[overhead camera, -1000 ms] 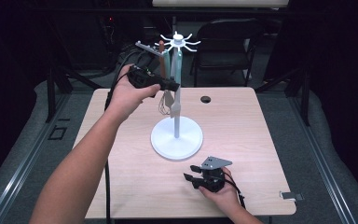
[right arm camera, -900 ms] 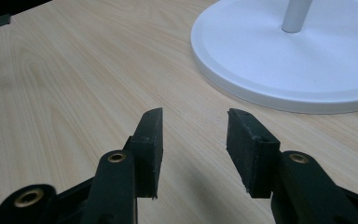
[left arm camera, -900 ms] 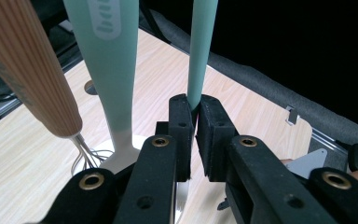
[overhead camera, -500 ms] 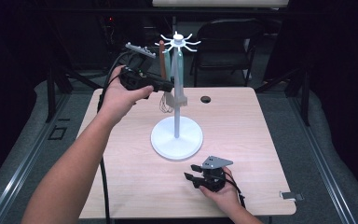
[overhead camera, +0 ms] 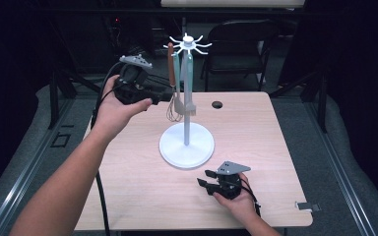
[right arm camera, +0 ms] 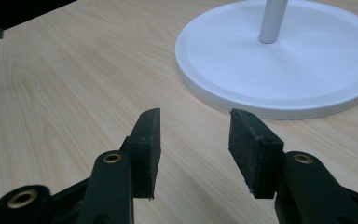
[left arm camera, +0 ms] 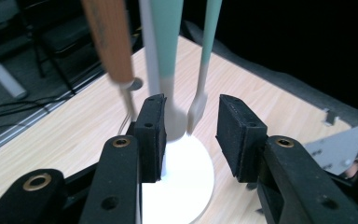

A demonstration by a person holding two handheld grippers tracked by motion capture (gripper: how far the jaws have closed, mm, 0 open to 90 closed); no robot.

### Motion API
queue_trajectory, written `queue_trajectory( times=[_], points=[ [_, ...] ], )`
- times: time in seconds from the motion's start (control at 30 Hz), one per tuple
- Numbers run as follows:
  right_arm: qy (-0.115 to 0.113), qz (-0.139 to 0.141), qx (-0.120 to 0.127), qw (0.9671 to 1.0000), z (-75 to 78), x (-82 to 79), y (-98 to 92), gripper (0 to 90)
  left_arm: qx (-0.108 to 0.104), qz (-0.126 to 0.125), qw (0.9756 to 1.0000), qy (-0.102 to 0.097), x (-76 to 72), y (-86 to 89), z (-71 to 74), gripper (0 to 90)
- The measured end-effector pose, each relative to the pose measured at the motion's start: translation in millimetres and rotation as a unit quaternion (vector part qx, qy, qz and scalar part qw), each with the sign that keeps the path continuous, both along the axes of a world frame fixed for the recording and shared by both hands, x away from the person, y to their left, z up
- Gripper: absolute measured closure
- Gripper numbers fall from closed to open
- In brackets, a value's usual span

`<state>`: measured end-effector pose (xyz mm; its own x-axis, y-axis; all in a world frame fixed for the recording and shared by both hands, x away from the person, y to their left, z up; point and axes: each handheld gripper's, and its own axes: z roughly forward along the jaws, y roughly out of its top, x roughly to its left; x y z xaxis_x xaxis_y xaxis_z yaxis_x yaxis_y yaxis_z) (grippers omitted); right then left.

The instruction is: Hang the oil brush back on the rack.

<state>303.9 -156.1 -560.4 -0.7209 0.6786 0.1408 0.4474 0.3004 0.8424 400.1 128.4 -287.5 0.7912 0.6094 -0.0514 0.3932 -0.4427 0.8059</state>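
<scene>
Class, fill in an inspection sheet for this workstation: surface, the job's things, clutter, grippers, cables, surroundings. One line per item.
Surface: light wood table, bare apart from what is listed here.
Job's things: white stand near the table's middle; wooden-handled whisk and two mint-handled utensils hang from its top hooks.
Clutter: small black round thing by the far edge; small metal clip at the near right corner.
Grippers: left gripper, raised beside the hanging utensils, has just been opening, pads pressing on nothing; right gripper open, low over the table near the stand's base.
Cables: black cable trails from the left gripper.
Surroundings: dark room, folding chair behind the table.
</scene>
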Motion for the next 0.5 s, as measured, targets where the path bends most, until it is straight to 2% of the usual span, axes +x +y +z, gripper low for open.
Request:
queue_trajectory(
  times=[0.13, 0.3, 0.5],
  points=[
    [0.003, -0.008, 0.003, 1.0000, 6.1, 2.3, -3.9, 52.9, 0.012, 0.020, 0.9996, -0.018, -9.7, 11.1, -12.9, 57.0],
    [0.003, -0.012, 0.001, 0.9999, 15.7, 5.8, -9.3, 52.4, -0.003, 0.037, 0.9992, -0.016, -18.5, 29.3, -34.0, 54.9],
    [0.001, -0.017, 0.000, 0.9998, 26.2, 9.7, -15.6, 51.6, 0.001, 0.064, 0.9979, -0.011, -28.2, 50.0, -67.1, 53.3]
  ],
)
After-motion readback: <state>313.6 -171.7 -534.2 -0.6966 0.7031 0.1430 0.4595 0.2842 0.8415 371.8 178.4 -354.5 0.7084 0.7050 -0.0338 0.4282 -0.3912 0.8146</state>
